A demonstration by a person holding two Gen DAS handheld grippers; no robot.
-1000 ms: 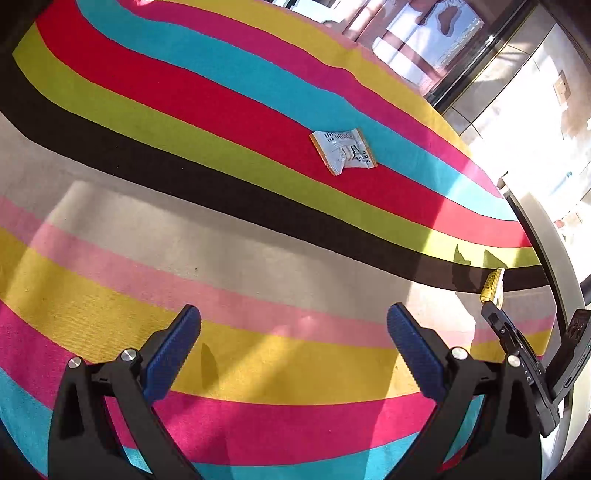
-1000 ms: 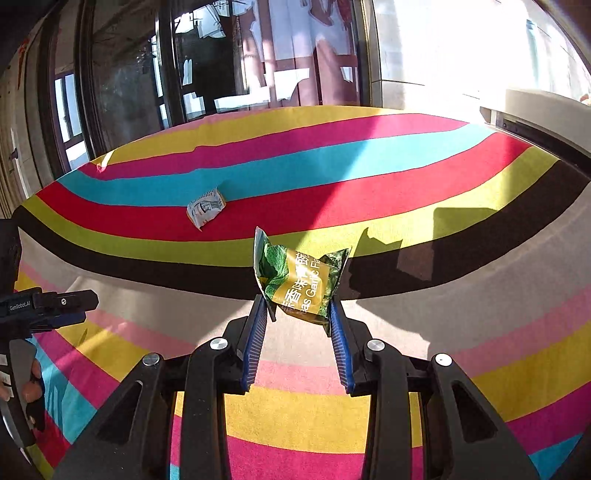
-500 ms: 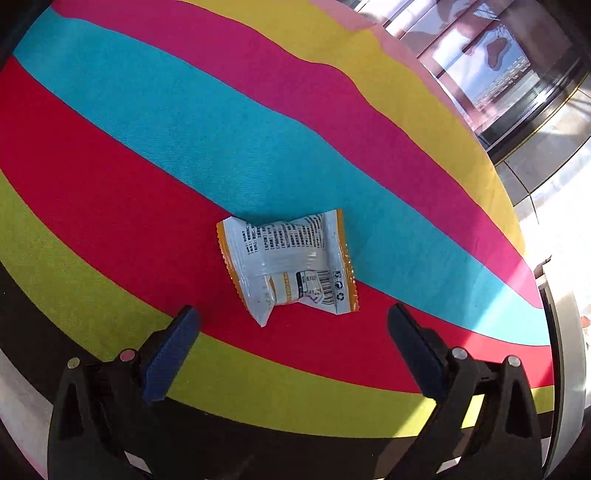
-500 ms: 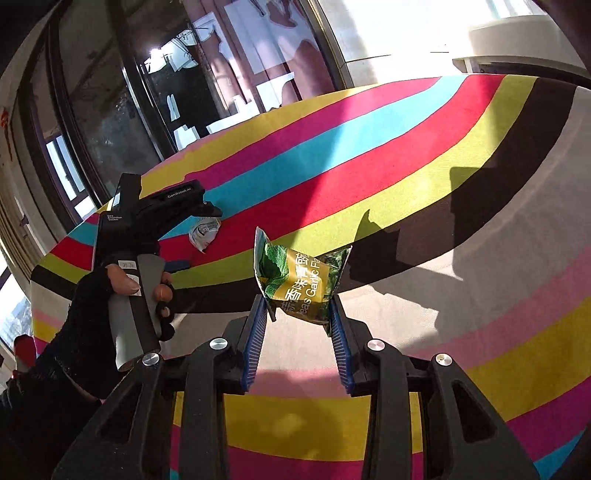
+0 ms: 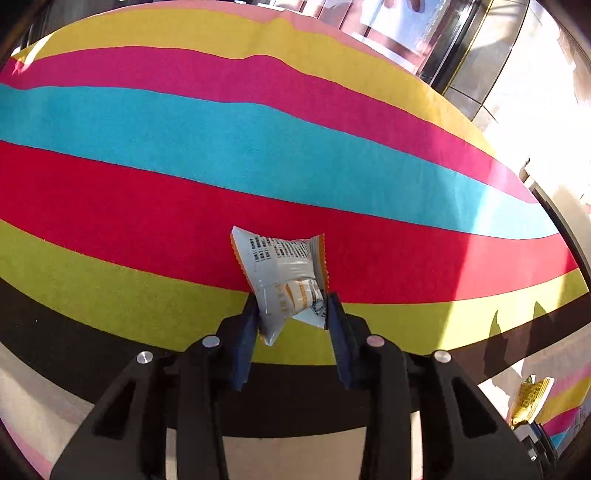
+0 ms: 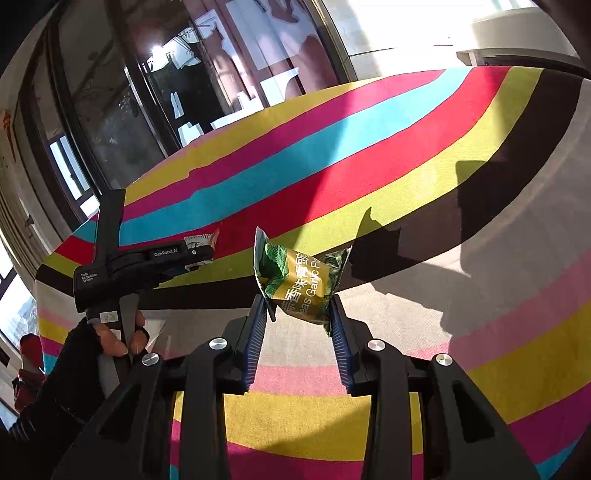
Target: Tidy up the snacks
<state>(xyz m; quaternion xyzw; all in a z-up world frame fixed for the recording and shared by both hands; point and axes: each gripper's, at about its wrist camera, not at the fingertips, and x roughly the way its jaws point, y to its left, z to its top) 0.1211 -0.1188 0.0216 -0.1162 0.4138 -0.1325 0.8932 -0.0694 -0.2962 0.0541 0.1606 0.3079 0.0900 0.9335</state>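
My left gripper (image 5: 291,314) is shut on a white snack packet with orange edges (image 5: 284,273), held over the striped cloth (image 5: 147,192). My right gripper (image 6: 297,314) is shut on a green and gold garlic-pea packet (image 6: 299,280), held above the cloth. In the right wrist view the left gripper (image 6: 199,254) shows at the left in a gloved hand (image 6: 107,339), with the white packet (image 6: 201,242) at its tip. The green and gold packet also shows at the lower right of the left wrist view (image 5: 530,400).
A broad cloth of coloured stripes (image 6: 406,155) covers the table. Dark glass windows and frames (image 6: 129,110) stand beyond its far edge. A pale curved counter (image 6: 517,33) is at the far right.
My left gripper has moved onto the white packet and shut on it. My right gripper keeps its hold on the green and gold packet and has turned a little.
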